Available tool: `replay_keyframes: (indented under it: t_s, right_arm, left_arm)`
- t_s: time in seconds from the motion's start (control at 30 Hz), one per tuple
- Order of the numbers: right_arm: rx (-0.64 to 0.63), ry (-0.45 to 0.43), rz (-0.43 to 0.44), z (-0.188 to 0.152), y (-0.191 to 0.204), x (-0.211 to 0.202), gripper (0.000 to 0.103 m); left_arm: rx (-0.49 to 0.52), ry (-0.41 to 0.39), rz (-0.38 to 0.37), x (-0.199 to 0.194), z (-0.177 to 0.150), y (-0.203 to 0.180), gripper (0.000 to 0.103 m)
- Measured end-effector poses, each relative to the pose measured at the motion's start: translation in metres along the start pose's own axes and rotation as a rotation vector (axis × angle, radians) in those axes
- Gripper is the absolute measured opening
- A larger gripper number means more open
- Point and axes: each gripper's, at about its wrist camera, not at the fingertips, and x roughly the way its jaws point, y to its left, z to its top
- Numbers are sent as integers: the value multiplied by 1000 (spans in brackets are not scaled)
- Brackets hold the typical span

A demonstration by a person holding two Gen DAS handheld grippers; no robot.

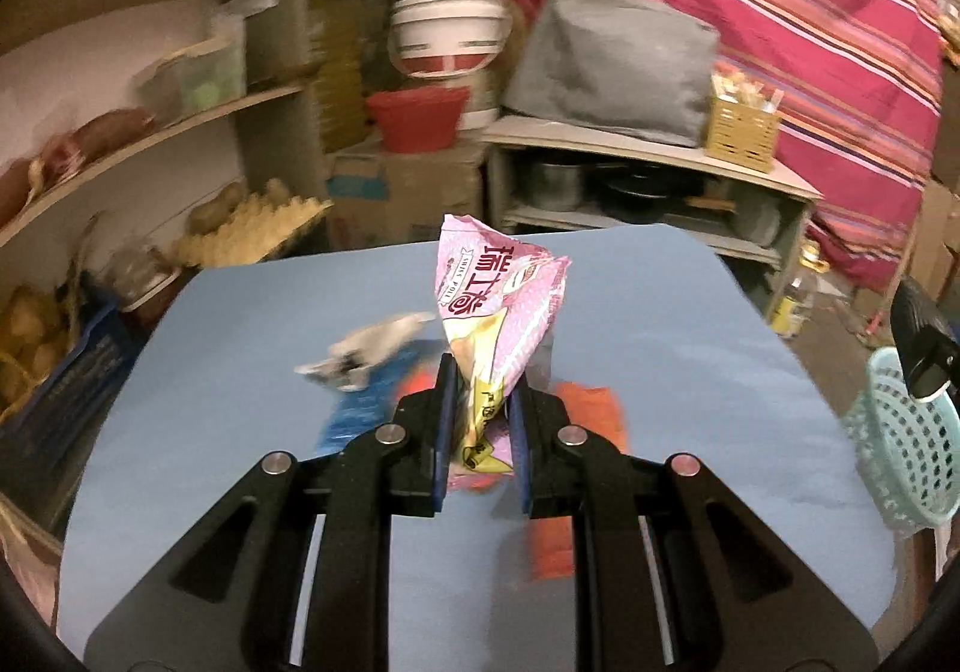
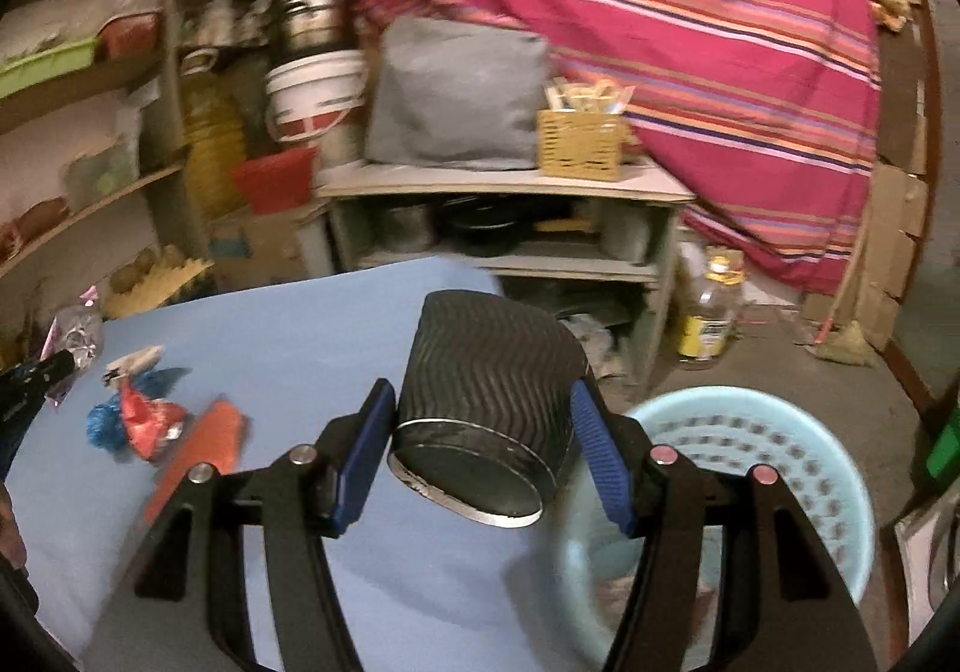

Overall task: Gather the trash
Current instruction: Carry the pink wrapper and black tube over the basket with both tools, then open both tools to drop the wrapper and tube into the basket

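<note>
The pink wrapper [image 1: 498,306] looks like thin, glossy, crinkled plastic film, pinched in the left tool [image 1: 483,402], which has matt black plastic arms, ribbed blue pads and small shiny metal pins. The black cup [image 2: 486,402] clamped in the right tool [image 2: 480,432] has a matt, wavy-ribbed sleeve that looks like paper, squashed oval at its pale rim. The counter [image 1: 660,324] is covered in smooth, matt blue material, and the pale blue basket [image 2: 780,450] is perforated plastic.

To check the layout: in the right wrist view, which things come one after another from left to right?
Blue wrapper → red wrapper → orange wrapper → black ribbed cup held in the right hand-held gripper → light blue basket.
</note>
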Motion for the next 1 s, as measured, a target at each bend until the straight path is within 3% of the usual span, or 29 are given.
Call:
replay_keyframes:
  t_s: [0.47,0.7,1.0]
  right_arm:
    - [171,25,-119,-27,-156,-15,60]
    - [225,56,-134,-39,-194,-7,60]
    - [282,75,-147,-48,-224,-5,60]
  left_arm:
    - [129,36,-275,10,-12,-196,15]
    - [213,52,-404,4,-23,-280,16]
    - [269,124,-478,22,-38,-342,17]
